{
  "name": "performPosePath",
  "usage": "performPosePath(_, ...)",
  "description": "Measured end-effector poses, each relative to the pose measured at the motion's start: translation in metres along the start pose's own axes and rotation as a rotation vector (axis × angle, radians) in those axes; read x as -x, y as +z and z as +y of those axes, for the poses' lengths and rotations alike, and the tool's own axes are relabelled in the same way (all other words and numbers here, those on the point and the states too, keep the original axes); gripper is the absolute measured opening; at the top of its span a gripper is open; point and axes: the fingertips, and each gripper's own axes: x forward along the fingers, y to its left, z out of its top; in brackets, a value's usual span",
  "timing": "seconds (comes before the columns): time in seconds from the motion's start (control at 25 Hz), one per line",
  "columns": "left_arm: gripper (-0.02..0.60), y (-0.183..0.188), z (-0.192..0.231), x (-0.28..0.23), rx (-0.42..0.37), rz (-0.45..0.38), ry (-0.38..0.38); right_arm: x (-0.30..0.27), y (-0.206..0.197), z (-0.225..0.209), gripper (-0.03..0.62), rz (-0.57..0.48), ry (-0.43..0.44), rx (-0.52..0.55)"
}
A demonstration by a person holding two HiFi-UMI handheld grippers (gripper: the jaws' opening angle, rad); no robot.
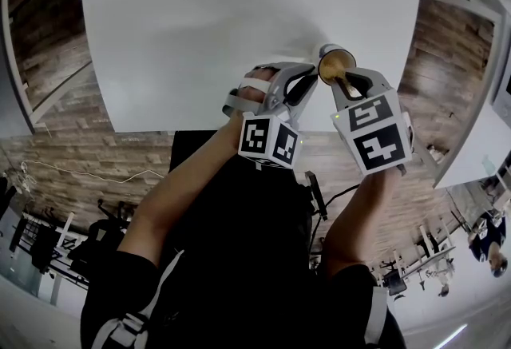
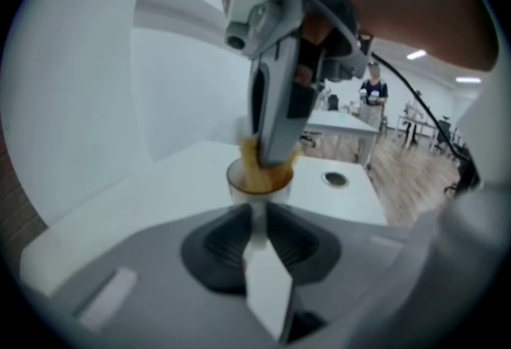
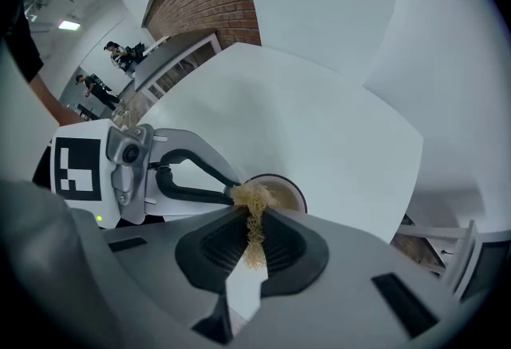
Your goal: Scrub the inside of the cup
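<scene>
Works over the white table [image 1: 239,12], near its front edge, both tools close together.

At left, pinches the cup [image 1: 334,61] with the left gripper [image 1: 311,77]. In the left gripper view, presses the jaws together on the cup's near wall, a pale strip of it caught between the pads. Holds the cup with its mouth upward; cannot tell whether resting on the table or raised just off it.

In the middle, fills the cup's mouth with a tan fibrous scrubber [image 2: 255,168].

At right, reaches into the cup from above with the right gripper [image 1: 345,85]. In the right gripper view, clamps the scrubber between the jaws: loose strands hanging back between the pads, the tuft at the tips lying against the cup's rim. Meets the left gripper's dark fingers [image 3: 196,194] there, touching the rim from the left.

Further right, past the table edge, shows wood-pattern floor [image 1: 447,52].
</scene>
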Motion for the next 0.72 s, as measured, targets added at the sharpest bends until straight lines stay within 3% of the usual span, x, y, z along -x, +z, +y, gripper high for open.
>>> performPosePath(0.48, 0.066, -0.003, 0.001, -0.001, -0.004, 0.006, 0.004, -0.05, 0.001, -0.005, 0.029, 0.102, 0.002, 0.028)
performPosePath(0.72, 0.066, -0.003, 0.0, -0.002, -0.012, 0.01, 0.008, -0.048, 0.004, -0.014, 0.029, 0.037, -0.128, 0.046)
